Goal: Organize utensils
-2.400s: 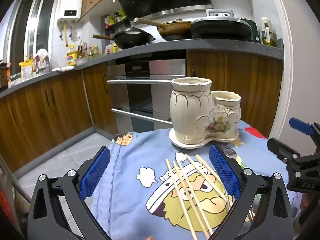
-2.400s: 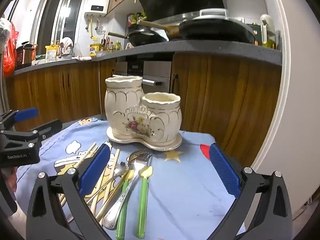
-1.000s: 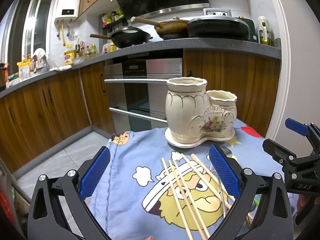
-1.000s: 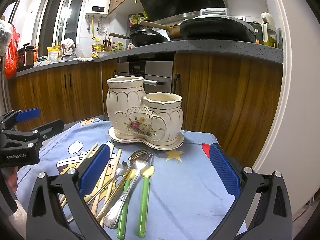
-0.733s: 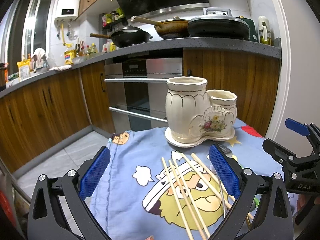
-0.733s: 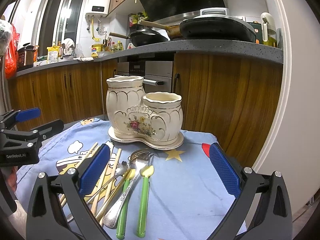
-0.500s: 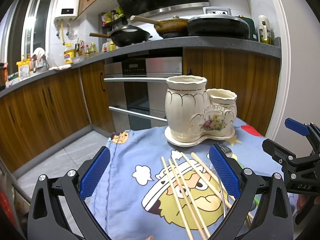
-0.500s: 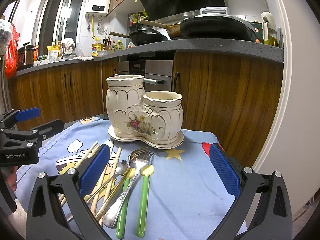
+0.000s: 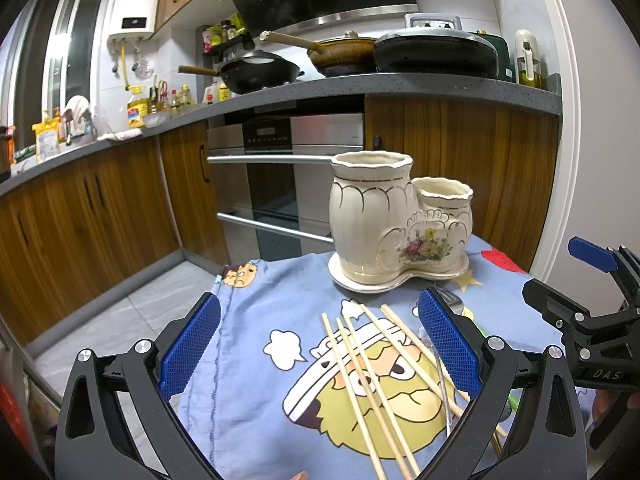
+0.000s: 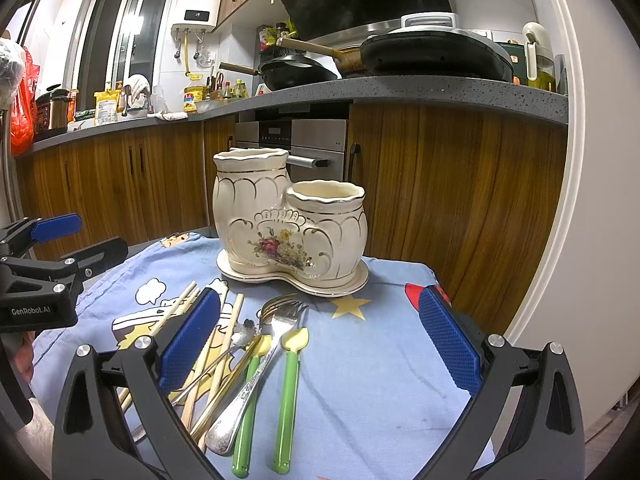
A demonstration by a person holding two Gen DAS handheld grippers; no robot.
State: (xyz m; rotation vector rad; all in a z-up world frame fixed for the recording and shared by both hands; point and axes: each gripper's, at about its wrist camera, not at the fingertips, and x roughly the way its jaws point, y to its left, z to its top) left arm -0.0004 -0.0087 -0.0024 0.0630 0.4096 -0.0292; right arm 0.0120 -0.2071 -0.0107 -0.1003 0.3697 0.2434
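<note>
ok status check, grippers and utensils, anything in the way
Left gripper open, empty. Right gripper open, empty. Chopsticks, fork, green-handled utensils loose on cloth; ceramic holder empty. Path clear.

My left camera looks at the ceramic holder [image 9: 400, 224] from its left, low and near, my right camera from its right; both share it.

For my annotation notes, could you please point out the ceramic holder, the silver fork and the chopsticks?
ceramic holder [image 10: 250, 216]: right wrist view, taller pot's body.
silver fork [image 10: 280, 326]: right wrist view, neck below the tines.
chopsticks [image 9: 362, 376]: left wrist view, mid-shaft.
</note>
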